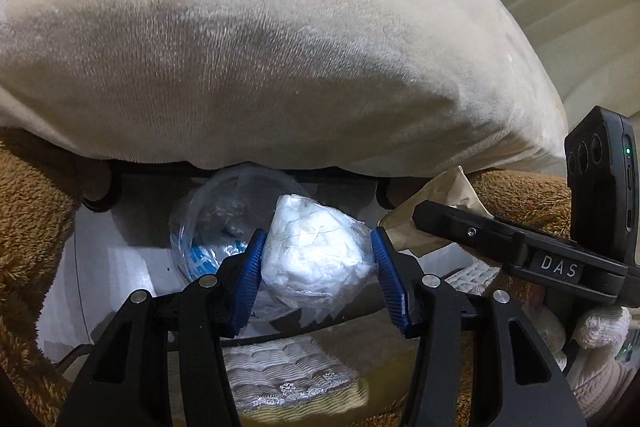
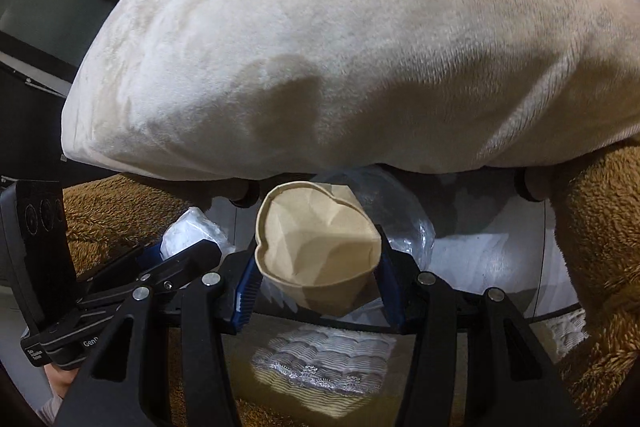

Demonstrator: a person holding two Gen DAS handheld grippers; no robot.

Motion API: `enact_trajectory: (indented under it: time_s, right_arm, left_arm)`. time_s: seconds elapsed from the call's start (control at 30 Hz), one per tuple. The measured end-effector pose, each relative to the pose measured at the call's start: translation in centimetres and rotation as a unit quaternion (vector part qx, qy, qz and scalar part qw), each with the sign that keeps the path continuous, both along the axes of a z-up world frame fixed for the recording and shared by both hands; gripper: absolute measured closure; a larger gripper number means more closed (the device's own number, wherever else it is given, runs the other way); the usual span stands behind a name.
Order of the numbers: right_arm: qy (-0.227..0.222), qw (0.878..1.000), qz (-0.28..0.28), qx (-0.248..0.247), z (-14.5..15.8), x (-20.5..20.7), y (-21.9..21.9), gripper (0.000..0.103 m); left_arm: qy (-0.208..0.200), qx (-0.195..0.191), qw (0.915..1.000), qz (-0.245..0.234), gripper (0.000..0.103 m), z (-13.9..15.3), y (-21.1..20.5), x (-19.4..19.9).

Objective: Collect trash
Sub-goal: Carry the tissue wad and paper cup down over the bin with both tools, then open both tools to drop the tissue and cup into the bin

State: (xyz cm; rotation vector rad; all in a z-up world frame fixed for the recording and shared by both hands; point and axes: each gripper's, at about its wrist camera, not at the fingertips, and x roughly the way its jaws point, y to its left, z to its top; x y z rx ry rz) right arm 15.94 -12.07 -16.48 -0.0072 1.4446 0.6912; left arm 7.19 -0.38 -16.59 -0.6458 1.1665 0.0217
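Between your left tool's (image 1: 316,259) blue pads sits the pinched white plastic wad (image 1: 316,251); your right tool (image 2: 316,267) squeezes the crumpled paper cup (image 2: 320,247)

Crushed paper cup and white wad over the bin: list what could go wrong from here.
1. The crushed paper cup is pinched by its dented walls in the right gripper; it may buckle further and slip.
2. The white plastic-wrapped wad bulges beyond the left gripper pads, so it could squeeze out.
3. A clear plastic container already sits in the white bin; dropped pieces might bounce off it.
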Motion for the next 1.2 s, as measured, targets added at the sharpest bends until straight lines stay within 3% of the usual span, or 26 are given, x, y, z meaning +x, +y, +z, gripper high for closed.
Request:
enact_trajectory:
  time_s: [0.27,0.7,0.73,0.8,0.83,1.2]
  right_arm:
    - [0.042,0.999,-0.006,-0.030,-2.2,0.3,0.2,0.052]
    - [0.062,0.997,-0.002,-0.042,-3.1,0.8,0.7,0.051]
    - [0.066,0.997,-0.005,-0.038,-3.0,1.0,0.5,0.049]
    - [0.067,0.997,-0.018,-0.037,-3.0,1.2,0.1,0.036]
    - [0.069,0.997,-0.023,-0.037,-3.0,1.3,0.0,0.036]
    - [0.040,0.999,-0.021,-0.017,-1.3,1.2,-0.3,0.036]
  left_arm:
    - [0.056,-0.006,0.9984,-0.009,0.051,-2.2,-0.1,0.4]
    - [0.087,-0.009,0.9960,-0.017,0.050,-3.2,-0.2,0.8]
    - [0.090,-0.011,0.9957,-0.018,0.048,-3.3,-0.2,0.8]
    - [0.097,-0.010,0.9950,-0.018,0.029,-3.5,-0.2,0.8]
    - [0.100,-0.004,0.9949,-0.015,0.028,-3.7,-0.2,0.8]
    - [0.070,0.005,0.9975,-0.002,0.028,-2.5,0.4,0.6]
